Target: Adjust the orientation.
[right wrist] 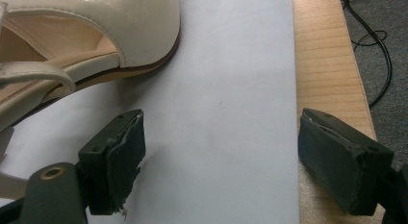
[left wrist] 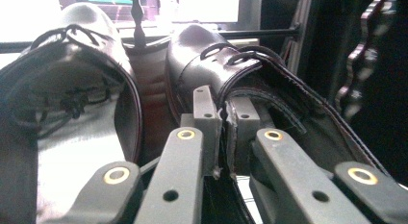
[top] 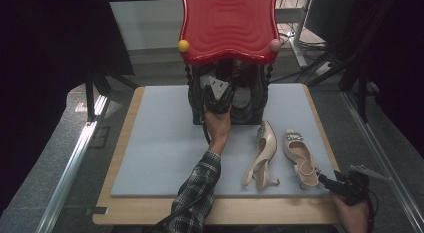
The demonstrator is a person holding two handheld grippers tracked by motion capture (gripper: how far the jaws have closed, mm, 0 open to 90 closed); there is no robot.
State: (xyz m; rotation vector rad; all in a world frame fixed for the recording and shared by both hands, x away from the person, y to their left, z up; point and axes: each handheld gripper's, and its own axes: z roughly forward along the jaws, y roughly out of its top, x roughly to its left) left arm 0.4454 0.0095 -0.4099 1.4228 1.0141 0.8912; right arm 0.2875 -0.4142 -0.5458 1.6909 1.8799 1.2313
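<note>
Black shoe [left wrist: 269, 89] sits on the rack, its heel rim pinched by the left tool [left wrist: 223, 132] for lifting. Right tool [right wrist: 221, 156] waits apart, empty, beside the beige heels [top: 280, 153].

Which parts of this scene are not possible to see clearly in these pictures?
- High view: the dark shoes on the rack sit in shadow under the red top.
- Left gripper view: the left gripper covers the collar it pinches.
- Right gripper view: the frame edge cuts off the beige shoe.

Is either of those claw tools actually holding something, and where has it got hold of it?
The left gripper is shut on the black leather shoe, pinching the rim of its opening, under the red rack. The right gripper is open, holding nothing, beside a cream heeled sandal.
</note>
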